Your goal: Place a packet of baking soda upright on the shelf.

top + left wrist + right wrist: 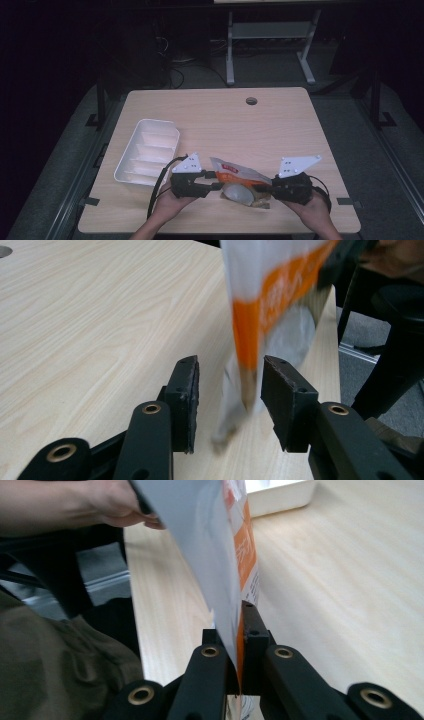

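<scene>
One orange-and-white snack bag (239, 176) is held up just above the near edge of the wooden table (260, 125), stretched between two grippers. The right gripper (271, 189) has its jaws clamped tight on the bag's edge, the film pinched flat between the pads (250, 625). The left gripper (216, 181) stands about half open, its jaws apart with the bag's other edge between them, not pressed. One white compartmented tray (148, 151) sits to the left, well apart from the bag.
</scene>
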Motion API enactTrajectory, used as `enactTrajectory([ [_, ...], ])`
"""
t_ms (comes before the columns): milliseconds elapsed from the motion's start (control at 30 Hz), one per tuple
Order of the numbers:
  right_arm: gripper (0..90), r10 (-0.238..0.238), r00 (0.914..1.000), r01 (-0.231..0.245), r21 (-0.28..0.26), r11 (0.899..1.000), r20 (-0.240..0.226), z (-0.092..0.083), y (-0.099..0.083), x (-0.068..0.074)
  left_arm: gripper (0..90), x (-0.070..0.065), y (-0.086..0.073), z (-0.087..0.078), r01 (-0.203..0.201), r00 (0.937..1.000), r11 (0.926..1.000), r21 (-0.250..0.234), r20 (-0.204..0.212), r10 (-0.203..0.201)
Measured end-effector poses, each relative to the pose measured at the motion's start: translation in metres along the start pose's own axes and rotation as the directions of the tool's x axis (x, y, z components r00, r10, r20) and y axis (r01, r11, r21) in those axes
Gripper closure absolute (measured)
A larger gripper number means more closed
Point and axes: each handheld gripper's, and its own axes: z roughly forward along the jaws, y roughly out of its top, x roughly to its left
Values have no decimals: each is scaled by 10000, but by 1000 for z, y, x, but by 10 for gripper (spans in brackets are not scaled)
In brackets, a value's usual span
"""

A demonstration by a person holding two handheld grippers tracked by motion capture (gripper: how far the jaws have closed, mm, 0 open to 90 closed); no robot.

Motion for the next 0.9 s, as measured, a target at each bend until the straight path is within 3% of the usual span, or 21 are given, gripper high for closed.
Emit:
enactTrajectory([
  [233, 897, -42, 9986, 50, -159, 9999, 534, -16, 9, -8, 533, -4, -8, -13, 102, 9995, 9999, -7, -305, -102],
  [433, 897, -193, 9957, 214, -228, 9995, 910, -20, 26, -21, 507, -7, -14, -18, 195, 9996, 9998, 30, -190, -195],
  [667, 897, -430, 9929, 483, -455, 9978, 1113, -11, 55, -39, 471, -12, -15, -16, -61, 10000, 10000, 79, -46, 61],
  [900, 897, -665, 9936, 728, -673, 9951, 910, 11, 90, -57, 438, -16, -17, -14, -330, 9993, 9993, 164, 162, 327],
])
